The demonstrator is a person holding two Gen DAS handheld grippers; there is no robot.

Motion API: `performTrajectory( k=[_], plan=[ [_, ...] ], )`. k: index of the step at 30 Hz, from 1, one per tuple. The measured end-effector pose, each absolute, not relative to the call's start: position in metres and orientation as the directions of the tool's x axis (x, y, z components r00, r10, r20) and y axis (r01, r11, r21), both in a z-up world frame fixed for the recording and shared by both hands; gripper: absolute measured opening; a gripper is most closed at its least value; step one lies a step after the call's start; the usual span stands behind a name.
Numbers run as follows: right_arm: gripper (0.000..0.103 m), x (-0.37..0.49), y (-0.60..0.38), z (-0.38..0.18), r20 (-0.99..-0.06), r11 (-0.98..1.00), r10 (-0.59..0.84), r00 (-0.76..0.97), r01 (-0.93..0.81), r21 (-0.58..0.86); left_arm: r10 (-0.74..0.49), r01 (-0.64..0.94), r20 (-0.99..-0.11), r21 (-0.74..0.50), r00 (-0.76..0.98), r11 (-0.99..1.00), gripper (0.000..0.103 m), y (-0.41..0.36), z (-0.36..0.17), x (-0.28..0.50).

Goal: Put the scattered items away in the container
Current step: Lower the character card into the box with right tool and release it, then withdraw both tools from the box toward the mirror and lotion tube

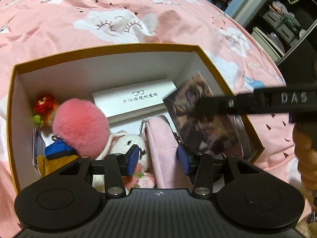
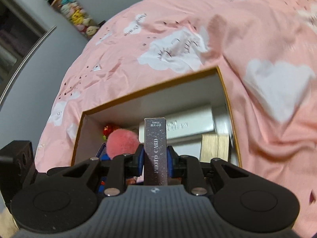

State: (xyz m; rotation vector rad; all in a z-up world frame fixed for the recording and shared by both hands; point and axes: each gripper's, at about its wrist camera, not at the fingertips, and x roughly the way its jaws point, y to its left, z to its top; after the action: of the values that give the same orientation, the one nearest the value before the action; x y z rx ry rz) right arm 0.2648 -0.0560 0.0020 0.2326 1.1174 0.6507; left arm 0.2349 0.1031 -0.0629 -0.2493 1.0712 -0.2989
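Note:
An open gold-rimmed box (image 1: 111, 48) with white walls sits on the pink bed. Inside lie a pink pompom (image 1: 80, 126), a white glasses box (image 1: 134, 99), a red knitted toy (image 1: 44, 104), a white plush bunny (image 1: 128, 142) and a pink pouch (image 1: 162, 150). My left gripper (image 1: 157, 161) is open and empty, hovering over the box. My right gripper (image 2: 155, 163) is shut on a dark photo card box (image 2: 155, 148), held upright above the gold-rimmed box (image 2: 150, 87). In the left wrist view the right gripper's finger (image 1: 257, 101) holds the photo card box (image 1: 200, 117) at the container's right side.
The pink cloud-print bedcover (image 1: 99, 19) surrounds the box on all sides. A dark shelf (image 1: 283, 25) with baskets stands at far right. A stack of plush toys (image 2: 73, 13) stands by the grey wall. A wooden-coloured item (image 2: 215, 148) lies in the box's right part.

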Motion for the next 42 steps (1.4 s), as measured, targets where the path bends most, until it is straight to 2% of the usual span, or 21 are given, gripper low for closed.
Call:
performTrajectory(
  k=[4, 9, 16, 20, 35, 39, 42],
  plan=[
    [0.025, 0.258, -0.061, -0.007, -0.785, 0.826, 0.552, 0.280, -0.315, 0.468, -0.369, 0.097, -0.805, -0.368, 0.465, 0.925, 0.050, 0.107, -0.065, 0.231],
    [0.025, 0.247, -0.055, -0.010, -0.825, 0.870, 0.472, 0.311, -0.319, 0.377, -0.378, 0.066, -0.783, -0.400, 0.494, 0.914, 0.048, 0.108, -0.068, 0.226],
    [0.025, 0.236, -0.037, -0.019, -0.862, 0.894, 0.393, 0.321, -0.355, 0.275, -0.416, 0.027, -0.753, -0.469, 0.510, 0.883, 0.034, 0.109, -0.072, 0.221],
    [0.027, 0.233, -0.032, -0.019, -0.870, 0.902, 0.358, 0.340, -0.367, 0.228, -0.427, 0.016, -0.740, -0.491, 0.520, 0.871, 0.033, 0.110, -0.074, 0.219],
    [0.027, 0.228, -0.044, -0.013, -0.853, 0.889, 0.401, 0.334, -0.367, 0.274, -0.450, -0.015, -0.708, -0.545, 0.543, 0.839, 0.031, 0.104, -0.078, 0.213],
    [0.028, 0.224, -0.049, -0.010, -0.832, 0.878, 0.424, 0.358, -0.389, 0.280, -0.393, -0.029, -0.718, -0.498, 0.574, 0.867, 0.031, 0.096, -0.075, 0.208],
    [0.034, 0.220, -0.049, -0.007, -0.821, 0.877, 0.415, 0.393, -0.414, 0.245, -0.346, -0.037, -0.719, -0.458, 0.602, 0.888, 0.031, 0.092, -0.069, 0.202]
  ],
)
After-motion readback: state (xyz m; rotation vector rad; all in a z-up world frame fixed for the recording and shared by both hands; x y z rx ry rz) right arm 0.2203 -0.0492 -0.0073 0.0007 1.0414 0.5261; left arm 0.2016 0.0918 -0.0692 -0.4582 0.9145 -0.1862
